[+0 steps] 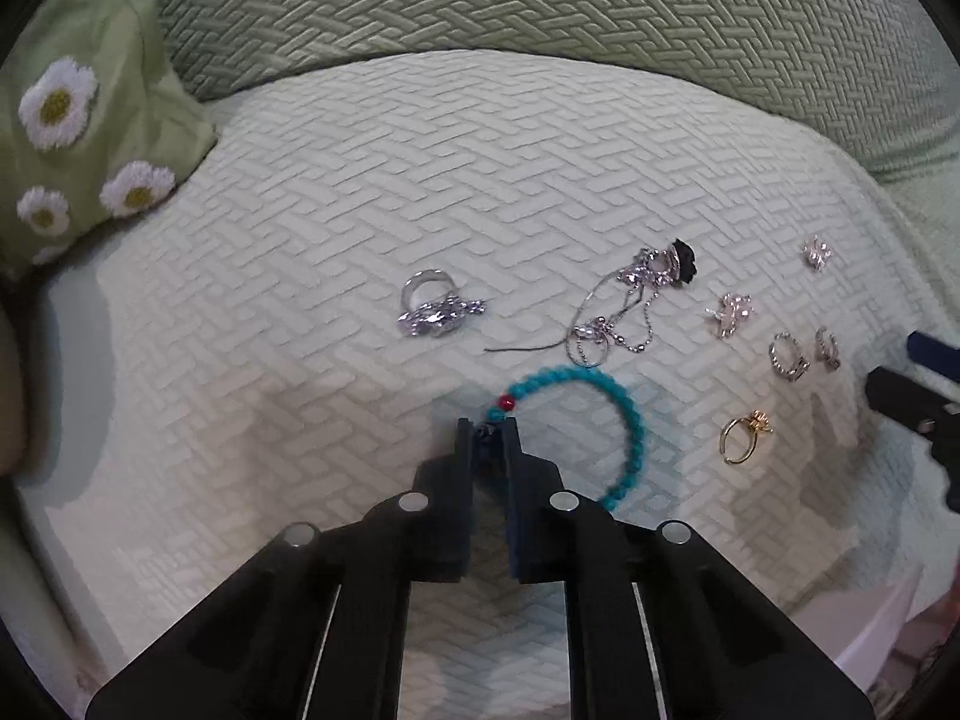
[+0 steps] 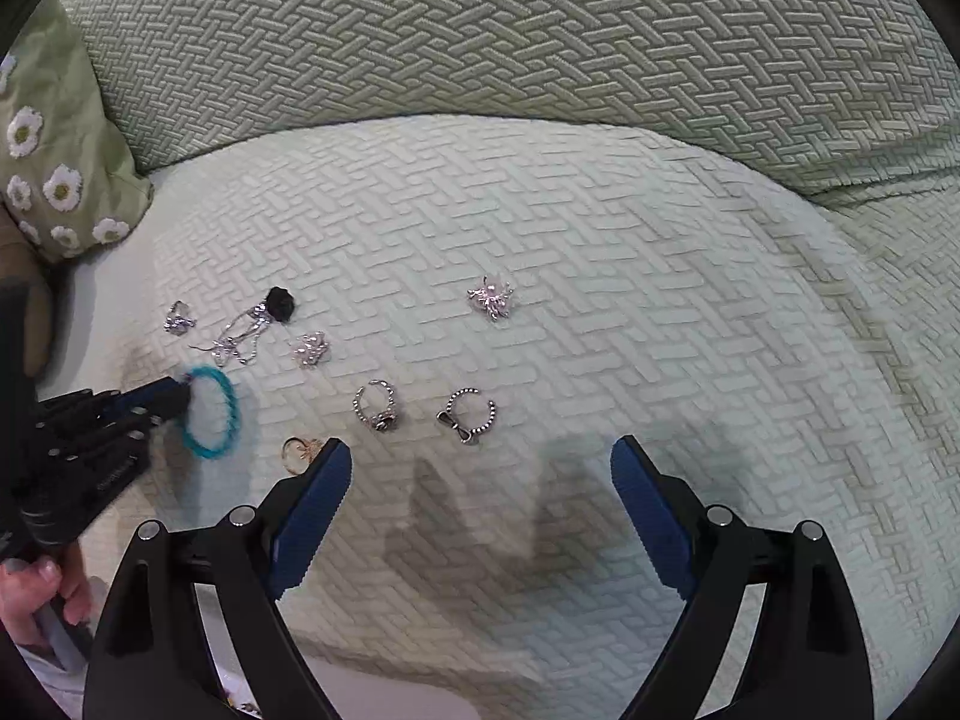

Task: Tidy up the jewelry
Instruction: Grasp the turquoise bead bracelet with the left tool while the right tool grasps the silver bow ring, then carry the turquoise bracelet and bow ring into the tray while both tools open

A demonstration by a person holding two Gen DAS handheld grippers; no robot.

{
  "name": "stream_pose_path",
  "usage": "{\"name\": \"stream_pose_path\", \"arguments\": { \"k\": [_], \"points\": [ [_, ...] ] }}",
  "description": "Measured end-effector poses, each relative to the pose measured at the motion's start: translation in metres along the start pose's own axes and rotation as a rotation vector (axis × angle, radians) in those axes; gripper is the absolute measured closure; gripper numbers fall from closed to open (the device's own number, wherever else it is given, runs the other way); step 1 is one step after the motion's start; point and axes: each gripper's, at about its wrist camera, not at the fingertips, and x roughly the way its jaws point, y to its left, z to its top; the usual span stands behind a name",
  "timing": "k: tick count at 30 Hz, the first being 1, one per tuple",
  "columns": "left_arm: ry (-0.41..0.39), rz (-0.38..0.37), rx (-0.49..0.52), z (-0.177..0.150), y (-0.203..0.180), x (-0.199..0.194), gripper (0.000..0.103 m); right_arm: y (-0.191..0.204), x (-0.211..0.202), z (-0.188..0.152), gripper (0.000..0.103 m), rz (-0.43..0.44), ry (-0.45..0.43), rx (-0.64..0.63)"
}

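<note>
On the sofa cushion (image 1: 300, 192), the left hand-held gripper (image 1: 487, 433) is clenched on the teal bracelet (image 1: 606, 420) at its near-left arc, just below the red bead (image 1: 507, 402). Right of it lie the chain tangle (image 1: 624, 306) and the gold ring (image 1: 744, 435). The right hand-held gripper (image 2: 480, 462) hangs released above the cushion. The thin grip may slip, or the lifted bracelet may snag the chain touching it.

Bare cushion (image 2: 600, 312) beyond scattered rings (image 2: 375, 408); backrest (image 2: 480, 30) behind.
</note>
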Motion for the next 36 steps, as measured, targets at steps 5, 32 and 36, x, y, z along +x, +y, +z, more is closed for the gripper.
{"name": "stream_pose_path", "arguments": {
  "k": [5, 32, 36],
  "points": [
    [0.002, -0.029, -0.005, -0.002, 0.013, -0.002, 0.096, 0.008, 0.018, 0.01, 0.028, -0.007, 0.037, -0.035],
    [-0.1, -0.105, 0.014, -0.021, 0.017, -0.068, 0.096, 0.045, 0.02, 0.017, 0.077, -0.022, -0.019, -0.05],
    [-0.169, -0.14, 0.033, -0.031, 0.014, -0.102, 0.096, 0.051, -0.012, 0.01, 0.077, 0.007, -0.081, -0.057]
  ]
}}
